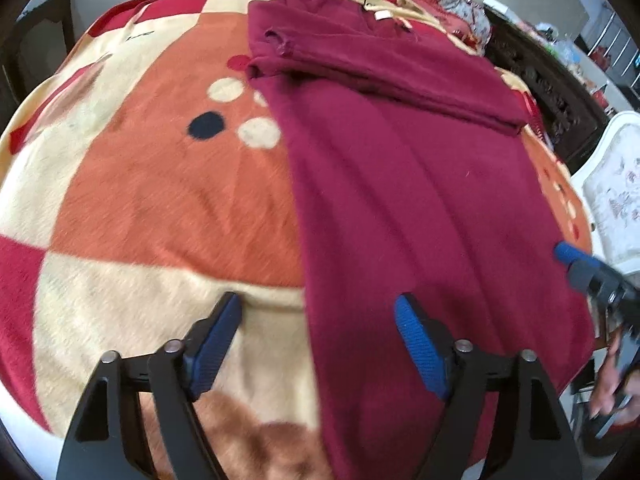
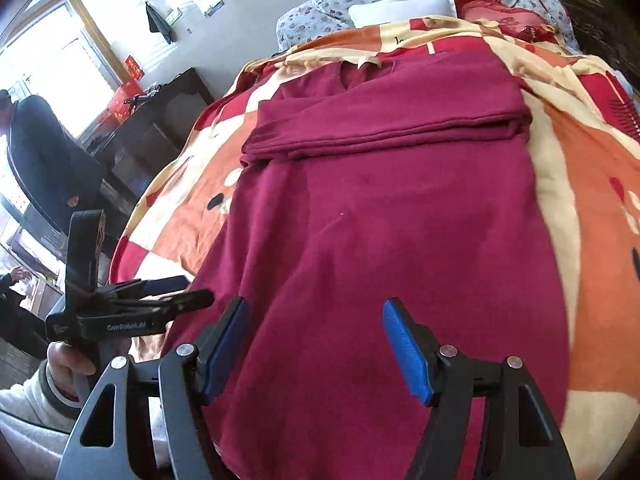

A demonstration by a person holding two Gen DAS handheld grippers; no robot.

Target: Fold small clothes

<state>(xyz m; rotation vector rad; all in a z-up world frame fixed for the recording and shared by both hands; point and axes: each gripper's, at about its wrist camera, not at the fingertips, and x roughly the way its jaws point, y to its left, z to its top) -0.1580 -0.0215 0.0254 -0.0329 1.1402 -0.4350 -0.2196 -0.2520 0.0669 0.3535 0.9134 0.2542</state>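
A maroon long-sleeved top (image 1: 420, 200) lies flat on a patterned blanket, its sleeves folded across the chest as a band (image 1: 384, 64). It also shows in the right wrist view (image 2: 380, 220), collar at the far end. My left gripper (image 1: 320, 344) is open and empty, hovering over the garment's near left edge, one pad over blanket, one over cloth. My right gripper (image 2: 314, 344) is open and empty above the near hem. The right gripper's fingers (image 1: 568, 254) show at the garment's right edge. The left gripper (image 2: 176, 294) shows at its left edge.
The orange, cream and red blanket (image 1: 160, 200) covers a bed. Floral bedding and a white pillow (image 2: 400, 10) lie at the far end. A dark carved cabinet (image 1: 548, 80) stands to the right, a white chair (image 1: 616, 184) beside it. A dark-clothed person (image 2: 44, 152) stands by the window.
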